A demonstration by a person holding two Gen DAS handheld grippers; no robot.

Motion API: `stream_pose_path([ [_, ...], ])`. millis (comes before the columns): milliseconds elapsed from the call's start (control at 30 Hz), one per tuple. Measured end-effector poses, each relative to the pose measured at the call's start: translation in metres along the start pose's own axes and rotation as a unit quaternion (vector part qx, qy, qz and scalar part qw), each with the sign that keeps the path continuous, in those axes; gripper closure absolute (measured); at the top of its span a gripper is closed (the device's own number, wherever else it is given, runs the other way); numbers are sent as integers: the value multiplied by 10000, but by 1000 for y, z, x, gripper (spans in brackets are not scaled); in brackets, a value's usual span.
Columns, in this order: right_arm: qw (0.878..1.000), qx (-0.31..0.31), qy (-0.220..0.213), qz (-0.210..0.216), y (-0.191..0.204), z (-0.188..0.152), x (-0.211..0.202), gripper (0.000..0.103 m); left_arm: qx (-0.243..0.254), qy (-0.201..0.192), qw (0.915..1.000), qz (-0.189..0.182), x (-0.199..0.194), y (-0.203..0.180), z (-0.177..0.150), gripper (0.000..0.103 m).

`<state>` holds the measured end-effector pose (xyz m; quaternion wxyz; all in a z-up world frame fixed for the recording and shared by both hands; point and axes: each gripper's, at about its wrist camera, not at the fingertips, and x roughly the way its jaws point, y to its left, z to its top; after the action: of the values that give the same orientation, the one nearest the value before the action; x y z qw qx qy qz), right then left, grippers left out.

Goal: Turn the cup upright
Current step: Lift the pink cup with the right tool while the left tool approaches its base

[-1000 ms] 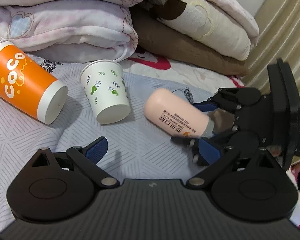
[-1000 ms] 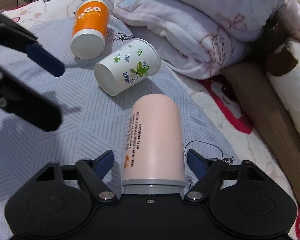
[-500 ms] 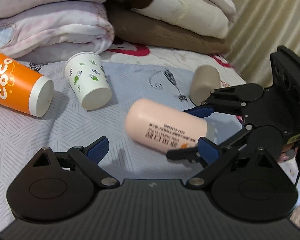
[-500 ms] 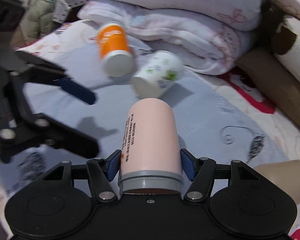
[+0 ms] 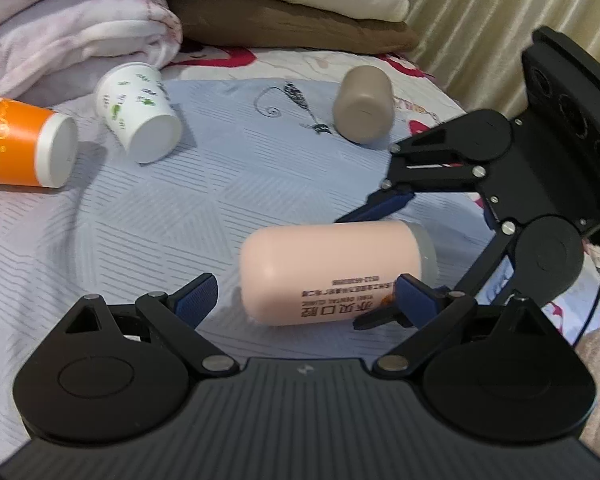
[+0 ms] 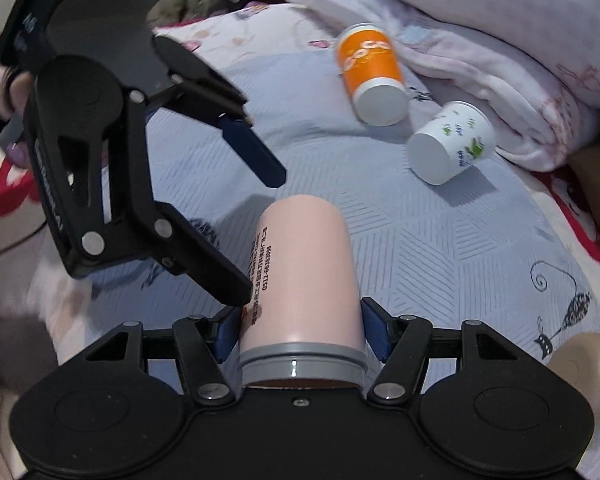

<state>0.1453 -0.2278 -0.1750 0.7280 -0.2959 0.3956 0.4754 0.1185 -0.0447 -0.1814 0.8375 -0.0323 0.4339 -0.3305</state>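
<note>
Pink cup now lifted off the bed, pinched near its grey rim by the right tongs.
Folded blankets behind; orange cup reads "CoCo"; left tongs spread.

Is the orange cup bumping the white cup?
Apart. The right wrist view shows bedsheet between the orange cup and the white cup.

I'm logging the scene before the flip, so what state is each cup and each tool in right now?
Pink cup: on its side, clamped near its grey rim.
Right tool: shut on the pink cup.
Left tool: open, holding nothing.
Orange cup: lying on its side.
White leaf-print cup: lying on its side.
Beige cup: tipped over.
</note>
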Motion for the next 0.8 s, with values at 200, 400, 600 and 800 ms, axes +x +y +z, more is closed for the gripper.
stream_pose_path([
  [200,9905,-1129,784,-36,12,1,5,35,31,-20,9998,-220,3,-6,8,7],
  [400,9864,-1467,672,-307,13,1,-12,25,216,26,9991,-352,8,-9,15,7],
  [600,9929,-782,138,-890,24,-5,-43,23,259,236,9975,-610,15,-4,29,7],
  [800,9816,899,535,-1597,44,-11,-64,24,526,415,9961,-577,12,-1,45,16],
])
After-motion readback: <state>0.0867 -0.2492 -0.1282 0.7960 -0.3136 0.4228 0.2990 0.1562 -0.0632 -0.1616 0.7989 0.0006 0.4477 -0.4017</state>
